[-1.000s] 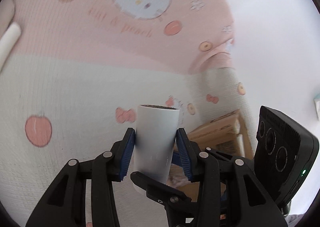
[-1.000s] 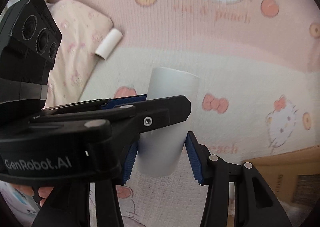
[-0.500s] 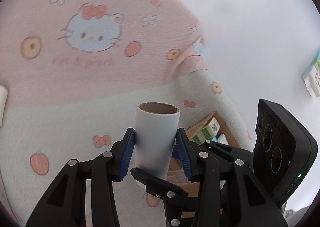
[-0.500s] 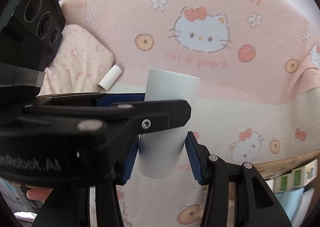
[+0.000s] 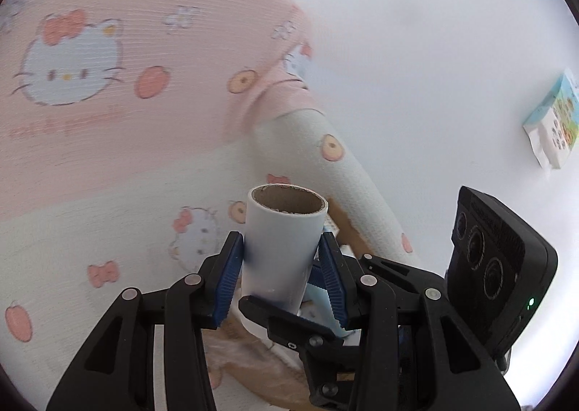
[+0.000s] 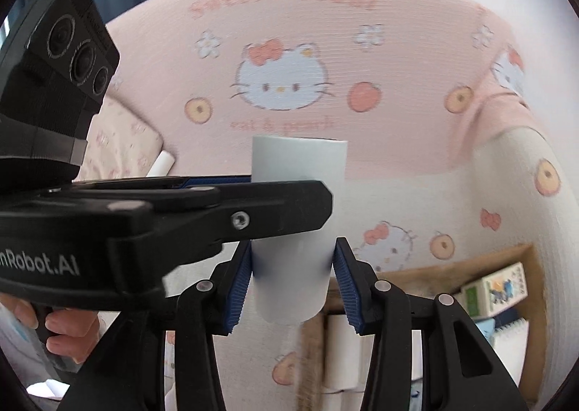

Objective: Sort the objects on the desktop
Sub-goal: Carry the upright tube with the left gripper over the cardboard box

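Note:
A white roll with a brown cardboard core point(image 5: 284, 215) stands upright in the air above a Hello Kitty bedspread point(image 5: 108, 143). My left gripper point(image 5: 281, 240) is shut on it, blue pads pressed to both sides. In the right wrist view the same roll point(image 6: 298, 164) sits between the pads of my right gripper point(image 6: 292, 248), whose jaws are closing and touch its lower part. The left gripper point(image 6: 311, 208) crosses in front of the roll there, held by a hand point(image 6: 68, 331). A finger of the right gripper point(image 5: 289, 320) crosses low under the roll.
An open cardboard box point(image 6: 506, 255) lies at the lower right beside the bed, holding a small printed carton point(image 6: 495, 288) and white rolls point(image 6: 343, 349). Another white roll point(image 6: 163, 164) lies by a pillow point(image 6: 123, 143). A printed pack point(image 5: 553, 121) hangs on the white wall.
Both grippers have risen with the roll and swung toward the bed's corner. The cardboard box and its contents have come into view at the lower right.

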`<move>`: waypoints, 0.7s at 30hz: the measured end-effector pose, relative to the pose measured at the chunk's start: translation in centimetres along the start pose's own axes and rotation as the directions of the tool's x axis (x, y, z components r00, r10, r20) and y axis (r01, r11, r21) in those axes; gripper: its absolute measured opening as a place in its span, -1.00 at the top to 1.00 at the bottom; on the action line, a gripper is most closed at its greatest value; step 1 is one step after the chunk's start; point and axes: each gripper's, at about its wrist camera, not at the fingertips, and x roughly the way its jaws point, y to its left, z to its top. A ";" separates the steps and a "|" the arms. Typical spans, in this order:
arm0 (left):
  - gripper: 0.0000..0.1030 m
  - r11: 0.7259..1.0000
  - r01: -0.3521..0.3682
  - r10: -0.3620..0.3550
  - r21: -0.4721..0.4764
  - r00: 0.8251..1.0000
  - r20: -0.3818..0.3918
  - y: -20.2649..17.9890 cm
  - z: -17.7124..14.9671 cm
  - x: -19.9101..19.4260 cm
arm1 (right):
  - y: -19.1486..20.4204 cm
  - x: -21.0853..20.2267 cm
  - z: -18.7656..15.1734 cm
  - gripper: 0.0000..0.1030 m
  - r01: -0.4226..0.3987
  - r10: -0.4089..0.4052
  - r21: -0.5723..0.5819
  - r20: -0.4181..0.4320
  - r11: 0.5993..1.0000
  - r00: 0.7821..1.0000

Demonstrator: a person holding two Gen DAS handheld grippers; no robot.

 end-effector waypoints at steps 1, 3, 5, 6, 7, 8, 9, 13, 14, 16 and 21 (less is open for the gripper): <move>0.10 1.000 0.002 -0.002 0.010 1.000 -0.006 -0.6 0.0 0.3 | -0.8 -0.4 0.0 0.18 0.010 -0.010 0.011 0.001 1.000 1.000; 0.09 1.000 0.007 -0.007 0.019 1.000 -0.023 -1.4 0.2 1.3 | -1.7 -0.9 -0.3 0.18 0.025 -0.025 0.020 0.000 0.999 1.000; 0.09 1.000 0.018 -0.018 0.006 0.998 -0.052 -1.8 0.2 2.4 | -2.6 -1.3 -0.6 0.18 0.040 -0.040 0.033 -0.005 0.999 0.999; 0.09 1.000 0.020 -0.021 -0.006 0.997 -0.068 -1.8 0.2 3.0 | -3.1 -1.3 -0.9 0.18 0.044 -0.043 0.036 -0.011 0.998 0.999; 0.09 1.000 0.021 -0.022 -0.015 0.996 -0.090 -2.0 0.0 3.7 | -3.4 -1.3 -1.0 0.18 0.043 -0.043 0.041 -0.016 0.998 0.999; 0.09 1.000 0.018 -0.020 -0.018 0.994 -0.107 -2.1 -0.1 4.1 | -4.1 -1.3 -1.4 0.18 0.040 -0.039 0.054 -0.026 0.998 0.999; 0.09 1.000 0.015 -0.017 -0.019 0.993 -0.118 -2.2 -0.3 4.5 | -4.5 -1.2 -1.8 0.18 0.035 -0.033 0.067 -0.036 0.997 0.999; 0.09 1.000 -0.005 0.004 -0.010 0.985 -0.173 -2.8 -1.5 6.3 | -6.1 -0.8 -3.4 0.18 0.021 -0.013 0.110 -0.073 0.994 0.997; 0.09 1.000 -0.010 0.008 -0.008 0.982 -0.187 -3.0 -1.9 6.9 | -6.3 -0.7 -3.7 0.18 0.018 -0.009 0.116 -0.079 0.993 0.997; 0.09 1.000 -0.017 0.013 -0.014 0.977 -0.212 -3.3 -2.6 7.7 | -7.1 -0.5 -4.5 0.19 0.008 0.005 0.138 -0.097 0.990 0.995; 0.09 0.999 -0.011 -0.004 -0.050 0.959 -0.283 -3.9 -3.9 10.1 | -8.4 -0.5 -6.4 0.19 0.028 -0.008 0.138 -0.144 0.990 0.990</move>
